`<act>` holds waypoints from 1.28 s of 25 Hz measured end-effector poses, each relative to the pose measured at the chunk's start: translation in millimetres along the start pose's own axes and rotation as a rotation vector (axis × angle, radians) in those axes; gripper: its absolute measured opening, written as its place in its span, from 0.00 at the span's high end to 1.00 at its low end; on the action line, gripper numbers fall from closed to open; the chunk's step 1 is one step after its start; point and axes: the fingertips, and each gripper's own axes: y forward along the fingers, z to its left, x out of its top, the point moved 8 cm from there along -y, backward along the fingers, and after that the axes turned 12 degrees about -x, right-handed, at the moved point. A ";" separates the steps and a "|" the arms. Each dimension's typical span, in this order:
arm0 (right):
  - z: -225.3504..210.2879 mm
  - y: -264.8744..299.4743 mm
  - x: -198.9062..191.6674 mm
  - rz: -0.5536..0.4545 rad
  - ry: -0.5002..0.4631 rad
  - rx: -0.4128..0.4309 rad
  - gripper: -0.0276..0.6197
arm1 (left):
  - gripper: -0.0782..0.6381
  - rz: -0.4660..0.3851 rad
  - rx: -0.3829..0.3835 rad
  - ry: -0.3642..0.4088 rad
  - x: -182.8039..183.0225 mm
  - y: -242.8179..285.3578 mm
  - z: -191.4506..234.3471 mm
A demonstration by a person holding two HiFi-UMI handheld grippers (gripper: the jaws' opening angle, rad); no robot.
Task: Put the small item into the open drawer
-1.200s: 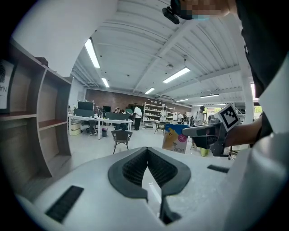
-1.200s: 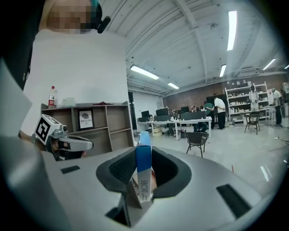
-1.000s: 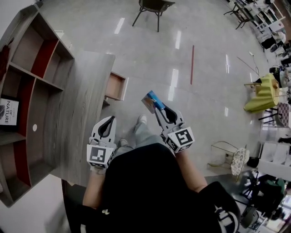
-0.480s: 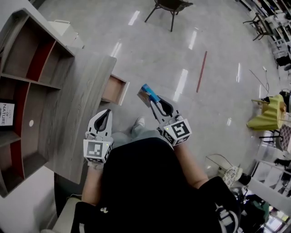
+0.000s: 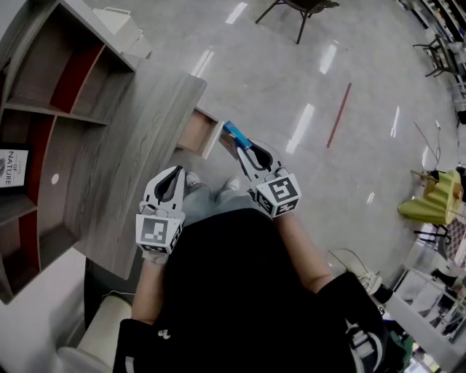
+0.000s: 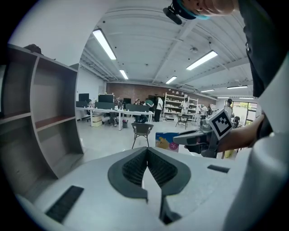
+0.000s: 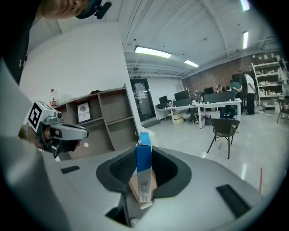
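Observation:
A small flat blue box [image 5: 234,135] [image 7: 143,170] is clamped between the jaws of my right gripper [image 5: 246,151] [image 7: 142,178]; it sticks out past the tips. In the head view the box hangs right beside the front of the open wooden drawer [image 5: 199,132], which juts from the grey desk [image 5: 135,171]. My left gripper [image 5: 169,183] [image 6: 146,168] hovers over the desk's near edge, jaws closed together with nothing between them. The left gripper view also catches the box [image 6: 167,140] in the right gripper [image 6: 198,137].
A grey and red shelf unit [image 5: 44,124] stands on the desk at the left, with a framed print [image 5: 13,169]. A chair [image 5: 300,10] stands far off on the glossy floor. The person's legs and shoes [image 5: 227,186] are below the grippers.
The right gripper has carried the blue box left and forward, from over the floor to the drawer's front. The left gripper has barely moved.

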 end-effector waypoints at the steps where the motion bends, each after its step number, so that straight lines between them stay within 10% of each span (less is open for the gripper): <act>1: 3.7 6.5 -3.3 0.010 0.000 0.002 0.80 | 0.89 0.004 0.000 -0.005 -1.3 -2.1 4.6; 32: 51.5 189.4 -190.8 0.420 0.009 -0.036 0.80 | 0.89 0.148 0.031 -0.093 -59.2 -54.5 103.3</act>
